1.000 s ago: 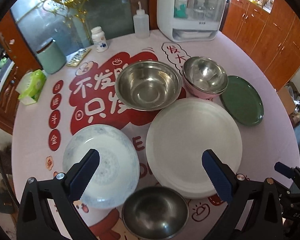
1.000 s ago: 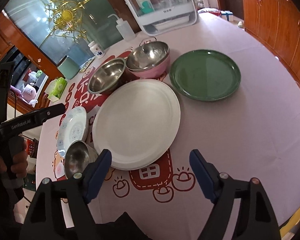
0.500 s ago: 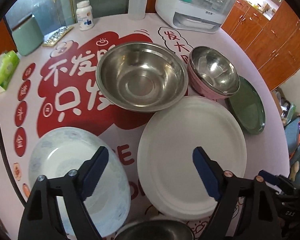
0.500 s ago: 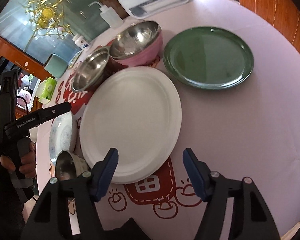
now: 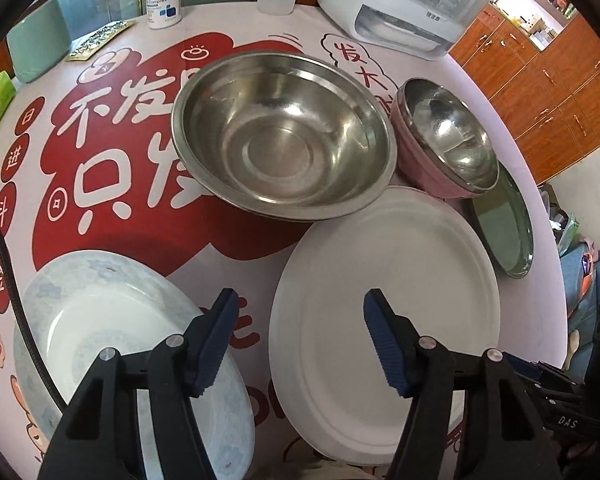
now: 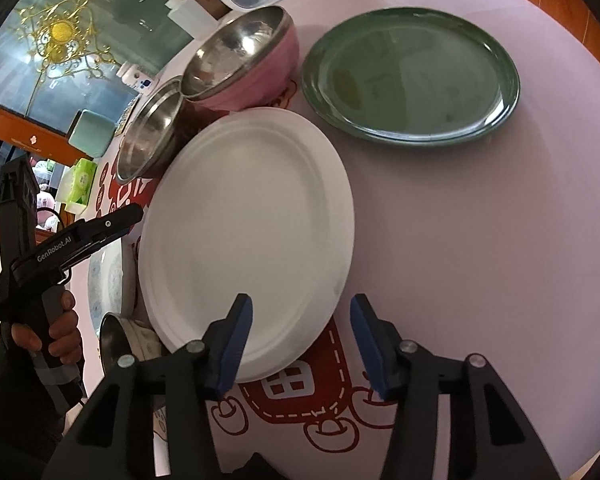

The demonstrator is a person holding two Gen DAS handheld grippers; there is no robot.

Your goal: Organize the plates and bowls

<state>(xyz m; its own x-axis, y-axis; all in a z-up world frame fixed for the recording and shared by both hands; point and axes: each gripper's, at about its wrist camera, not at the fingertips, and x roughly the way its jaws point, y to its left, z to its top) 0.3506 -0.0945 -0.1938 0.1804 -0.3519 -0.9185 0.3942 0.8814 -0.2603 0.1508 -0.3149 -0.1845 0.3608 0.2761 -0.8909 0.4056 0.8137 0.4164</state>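
Tabletop (image 6: 480, 240): round, under a pink cloth with red print; its far right curve runs close behind the green plate.
White plate (image 5: 384, 304): the largest plate, in the middle; its far rim tucks under the big steel bowl's lip, and its near rim faces both grippers.
Big steel bowl (image 5: 280, 136): upright, beyond the white plate, touching or just beside the pink bowl.
Pink bowl (image 6: 256, 76): holds a smaller steel bowl (image 5: 448, 132) nested inside; it stands between the big bowl and the green plate.
Green plate (image 6: 410, 76): alone at the right, a narrow strip of cloth between it and the white plate.
Patterned plate (image 5: 112, 356): left of the white plate, a strip of cloth between their rims.
Small steel bowl (image 6: 114, 340): at the near edge, mostly hidden.
Left gripper (image 5: 296, 336): fingers spread but closing, over the strip and the white plate's left rim; nothing pinched.
Right gripper (image 6: 300, 340): fingers spread, closing, astride the white plate's near right rim, not pressing it.
Open room: bare cloth right of the white plate, in front of the green plate.
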